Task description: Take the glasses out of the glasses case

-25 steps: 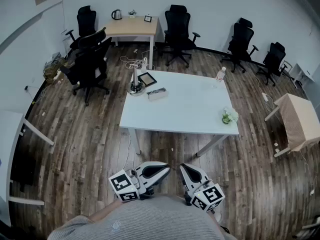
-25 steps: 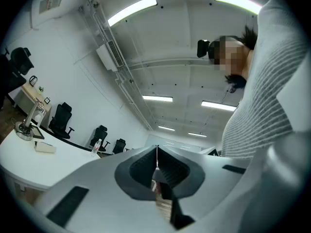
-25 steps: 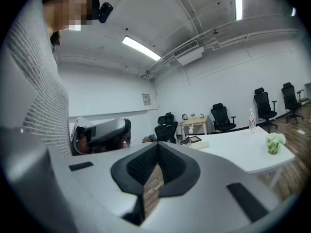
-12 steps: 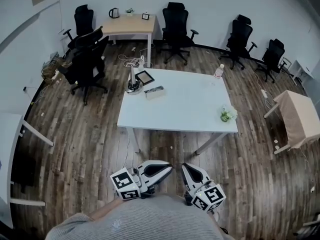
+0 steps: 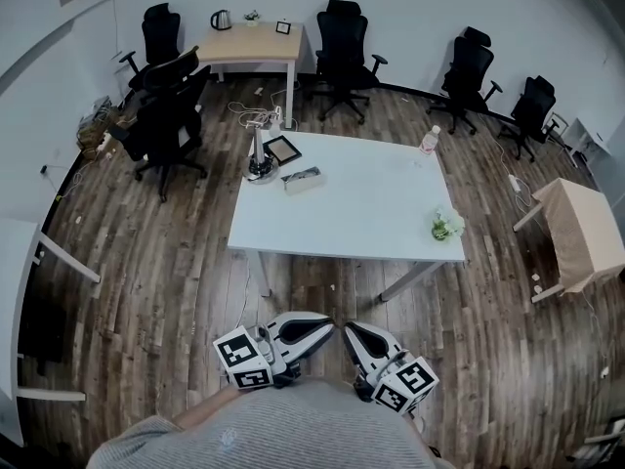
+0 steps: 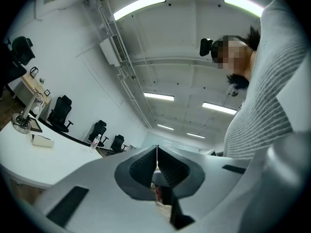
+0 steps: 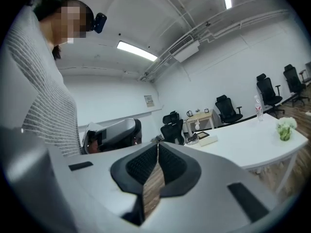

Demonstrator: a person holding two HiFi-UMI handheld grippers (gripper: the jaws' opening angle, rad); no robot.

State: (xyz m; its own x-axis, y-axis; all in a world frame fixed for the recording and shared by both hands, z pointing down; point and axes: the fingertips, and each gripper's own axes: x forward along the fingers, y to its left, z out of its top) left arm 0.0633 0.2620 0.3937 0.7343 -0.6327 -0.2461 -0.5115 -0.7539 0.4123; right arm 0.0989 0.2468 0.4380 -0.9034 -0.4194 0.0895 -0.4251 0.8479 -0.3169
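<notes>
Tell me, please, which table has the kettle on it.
The light wooden desk by the far wall, with the kettle at its left end; the white table and the small table at right carry none.

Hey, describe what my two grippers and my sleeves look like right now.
The left gripper and right gripper match. Both have pale grey wedge-shaped shells with dark ribbed fingers that taper to a point. Each carries a white cube printed with black square markers. The person wears a grey, finely striped knit sweater.
</notes>
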